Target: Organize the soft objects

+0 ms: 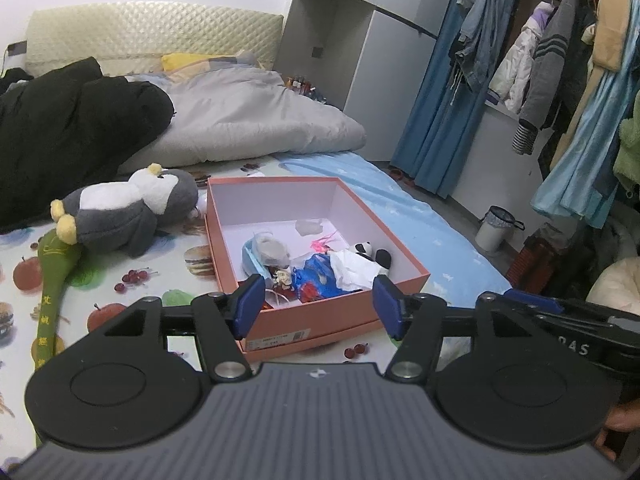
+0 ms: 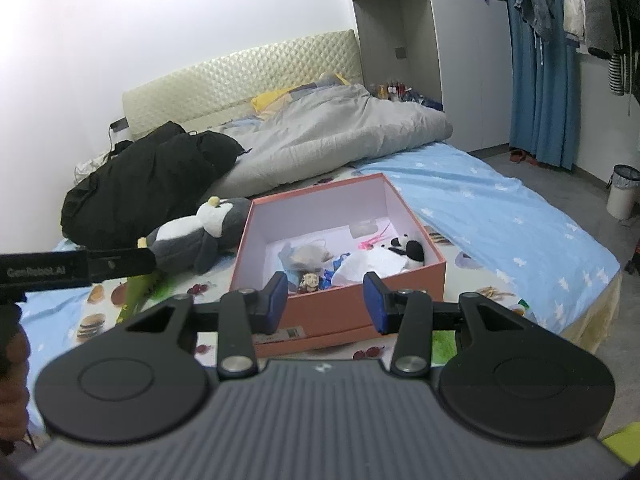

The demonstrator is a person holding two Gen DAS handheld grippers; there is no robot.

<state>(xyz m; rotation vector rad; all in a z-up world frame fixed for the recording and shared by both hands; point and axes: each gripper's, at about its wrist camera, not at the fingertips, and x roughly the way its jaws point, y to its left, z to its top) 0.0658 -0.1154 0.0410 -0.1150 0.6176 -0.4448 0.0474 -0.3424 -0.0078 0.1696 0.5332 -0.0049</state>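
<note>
Left gripper (image 1: pixel 316 304) nearest, jaws spread wide, nothing between them. Right gripper (image 2: pixel 325 300) narrower gap, also empty. Both hang over the near edge of the bed, pointing down at the pink box (image 1: pixel 320 320).

Just ahead of both grippers: the open box, lid off, partly filled. Inside, near wall: blue plastic bag (image 1: pixel 316 276), white crumpled cloth (image 1: pixel 352 270), small figurine (image 2: pixel 309 281). A bit deeper: grey plush in a blue holder (image 1: pixel 268 250), panda plush (image 1: pixel 374 254) at the right wall, pink scrap (image 1: pixel 322 242) toward the back.

Left of the left gripper, outside the box: green embroidered stick-shaped soft toy (image 1: pixel 54 276) on the fruit-print sheet (image 1: pixel 160 280), with the grey-and-white penguin plush (image 1: pixel 132 208) lying across its top end, touching the box's left wall.

Farther: black jacket (image 1: pixel 68 128), grey duvet (image 1: pixel 256 120), headboard (image 1: pixel 152 36).

Step, as judged: between picks; small items boxed, penguin and green toy not yet. Next move likely swing left, jaws wide, pinch the penguin's body, lift over the wall. Penguin is bulky, may need both grippers.
</note>
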